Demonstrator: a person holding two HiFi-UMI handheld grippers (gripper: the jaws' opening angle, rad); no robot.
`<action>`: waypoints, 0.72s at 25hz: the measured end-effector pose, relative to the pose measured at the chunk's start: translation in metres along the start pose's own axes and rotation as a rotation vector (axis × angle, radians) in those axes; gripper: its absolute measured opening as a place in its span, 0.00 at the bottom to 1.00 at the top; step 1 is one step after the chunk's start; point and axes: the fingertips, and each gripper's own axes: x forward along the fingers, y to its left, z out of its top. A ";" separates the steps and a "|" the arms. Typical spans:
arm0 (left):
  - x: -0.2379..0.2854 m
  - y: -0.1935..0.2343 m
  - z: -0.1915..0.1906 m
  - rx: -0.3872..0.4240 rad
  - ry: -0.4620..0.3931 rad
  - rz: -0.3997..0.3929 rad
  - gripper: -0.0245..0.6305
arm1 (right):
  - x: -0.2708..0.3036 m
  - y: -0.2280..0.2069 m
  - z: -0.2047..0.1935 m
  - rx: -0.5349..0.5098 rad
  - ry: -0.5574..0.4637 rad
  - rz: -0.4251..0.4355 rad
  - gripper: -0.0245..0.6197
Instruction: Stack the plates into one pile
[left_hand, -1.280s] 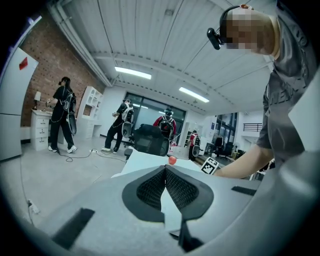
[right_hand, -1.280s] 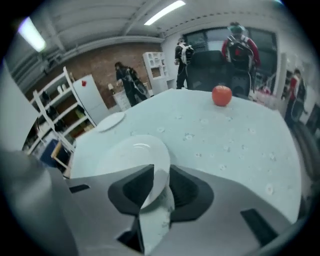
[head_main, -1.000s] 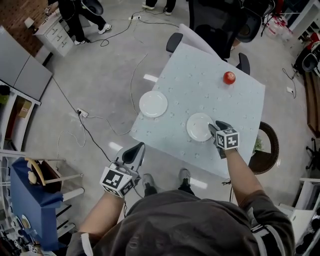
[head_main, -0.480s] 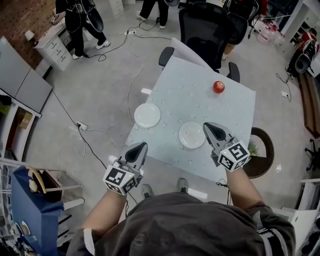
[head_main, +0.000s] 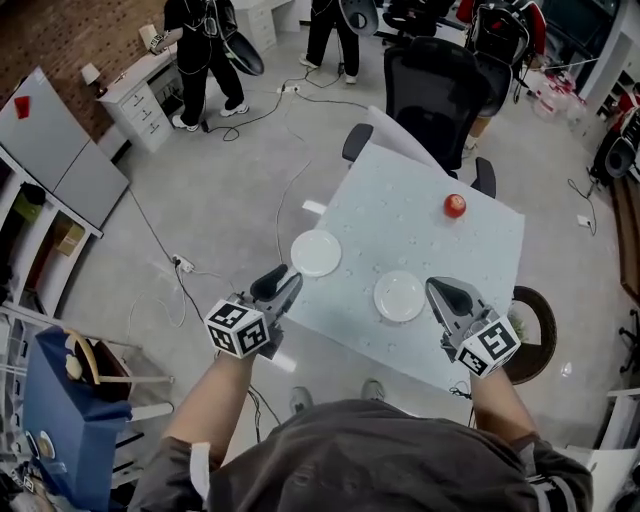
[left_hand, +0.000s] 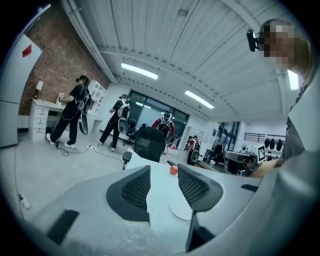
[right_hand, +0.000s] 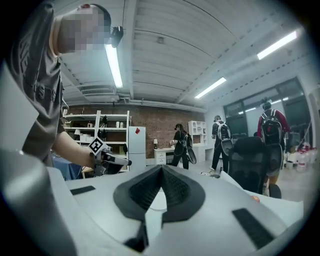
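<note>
Two white plates lie apart on the pale blue table (head_main: 430, 240): the left plate (head_main: 316, 253) near its left edge, the near plate (head_main: 400, 296) toward the front. My left gripper (head_main: 285, 278) hovers at the table's left corner, just short of the left plate, its jaws opening with nothing between them. In the left gripper view the gripper (left_hand: 164, 170) frames the table, a plate (left_hand: 181, 210) and a red apple (left_hand: 173, 170). My right gripper (head_main: 436, 288) hangs right of the near plate, shut and empty; the right gripper view shows the gripper (right_hand: 161, 168) with its pads together.
A red apple (head_main: 455, 206) sits on the table's far right. A black office chair (head_main: 440, 85) stands behind the table. People (head_main: 200, 40) stand at the back of the room. Cables (head_main: 180, 265) trail over the floor at left. A blue cart (head_main: 70, 400) stands near left.
My right gripper rose off the near plate, shut empty and drew back to the plate's right. My left gripper moved forward to the table's left corner and opened.
</note>
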 end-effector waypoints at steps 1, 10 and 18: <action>0.005 0.012 -0.003 -0.020 0.022 0.002 0.28 | 0.001 0.000 -0.001 0.000 0.001 0.001 0.03; 0.075 0.134 -0.075 -0.180 0.271 0.067 0.32 | 0.010 -0.010 -0.023 0.019 0.043 -0.021 0.03; 0.138 0.207 -0.132 -0.338 0.346 0.097 0.32 | 0.027 -0.049 -0.055 0.053 0.064 -0.097 0.03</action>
